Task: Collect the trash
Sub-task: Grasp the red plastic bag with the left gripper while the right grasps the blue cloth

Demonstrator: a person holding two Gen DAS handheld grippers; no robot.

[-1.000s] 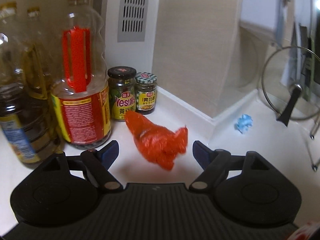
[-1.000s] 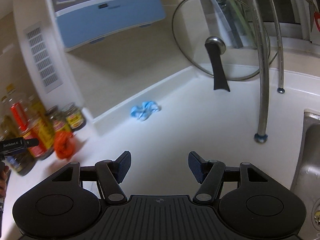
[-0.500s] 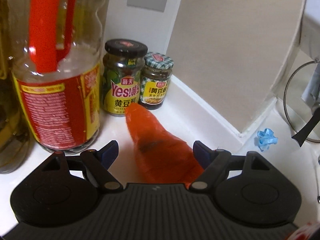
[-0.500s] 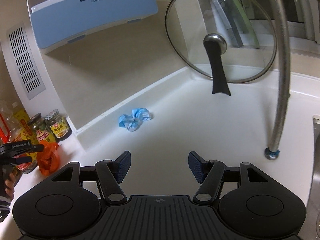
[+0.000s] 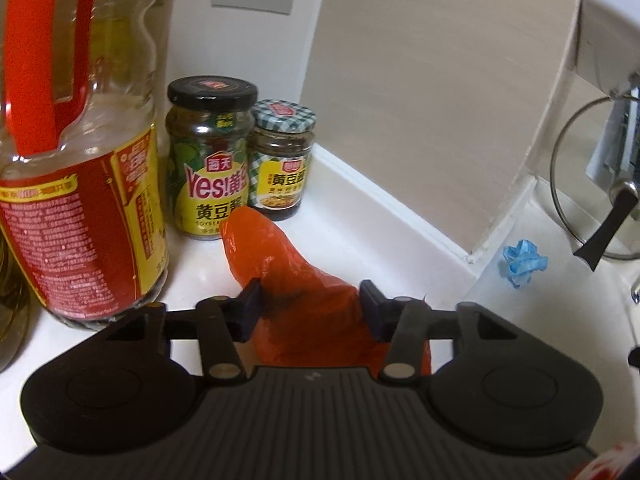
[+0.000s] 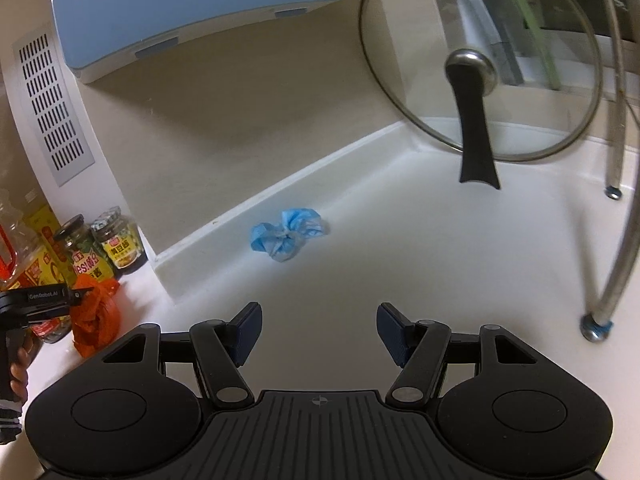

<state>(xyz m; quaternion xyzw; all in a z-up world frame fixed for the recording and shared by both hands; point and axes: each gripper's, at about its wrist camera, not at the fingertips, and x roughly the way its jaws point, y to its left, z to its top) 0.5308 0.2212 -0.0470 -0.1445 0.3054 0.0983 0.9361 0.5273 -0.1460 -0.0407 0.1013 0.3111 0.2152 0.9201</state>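
Crumpled orange plastic bag (image 5: 288, 280), lower centre of left view, on white tabletop (image 5: 360, 216): light, soft, slippery; grip bunched middle. Left gripper (image 5: 310, 306) jaws closing around it. Right gripper (image 6: 318, 330) jaws spread, empty; crumpled blue wad (image 6: 288, 234) ahead.

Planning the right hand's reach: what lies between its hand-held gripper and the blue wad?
Only bare white counter lies between the right hand-held gripper and the blue wad, as the right wrist view shows.

2 jars (image 5: 244, 156) stand behind the crumpled bag (image 5: 292, 276).
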